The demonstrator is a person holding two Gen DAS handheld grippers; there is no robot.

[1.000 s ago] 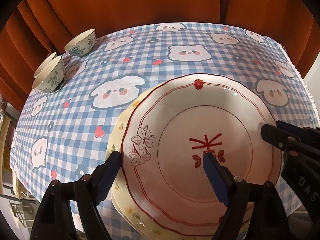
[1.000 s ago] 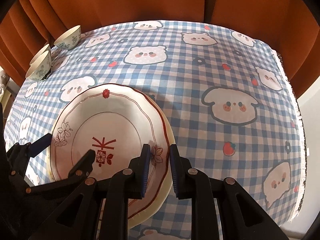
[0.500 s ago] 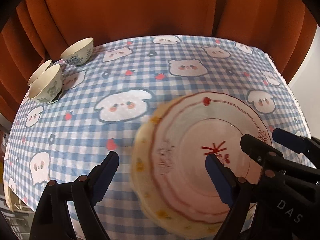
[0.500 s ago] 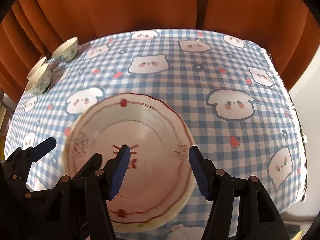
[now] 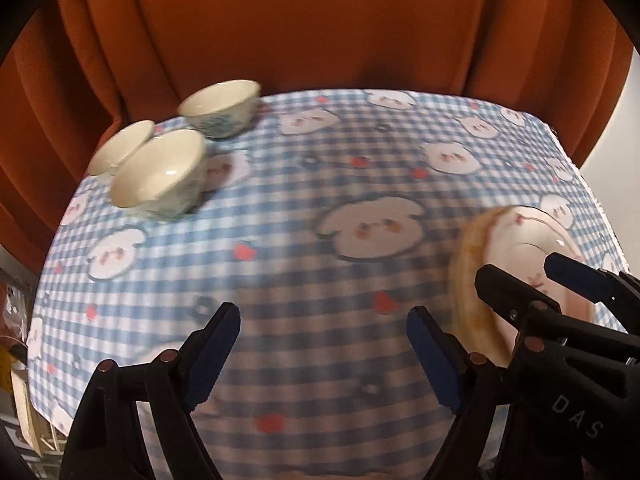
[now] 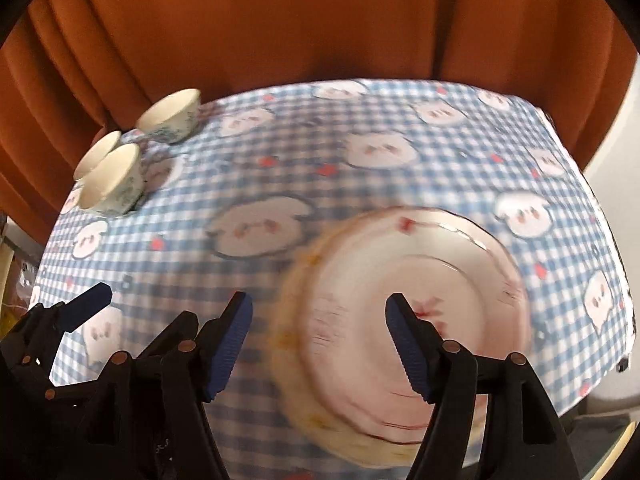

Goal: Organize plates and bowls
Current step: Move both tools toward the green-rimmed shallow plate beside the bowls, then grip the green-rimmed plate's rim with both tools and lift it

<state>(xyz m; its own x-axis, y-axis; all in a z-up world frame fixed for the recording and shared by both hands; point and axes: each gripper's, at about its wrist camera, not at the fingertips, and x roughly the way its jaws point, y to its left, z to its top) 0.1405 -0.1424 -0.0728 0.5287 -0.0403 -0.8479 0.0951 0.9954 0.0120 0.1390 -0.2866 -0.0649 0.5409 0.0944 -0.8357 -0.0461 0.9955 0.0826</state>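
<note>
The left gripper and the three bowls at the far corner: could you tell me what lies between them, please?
Nothing but bare checked tablecloth lies between the open left gripper and the bowls, as the left wrist view shows.

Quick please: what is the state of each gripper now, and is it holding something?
Left gripper: open, jaws closing a little, nothing between them, only the blue checked tablecloth beyond.
Right gripper: open, jaws opening, holding nothing; the stacked white red-rimmed plate lies free.
</note>
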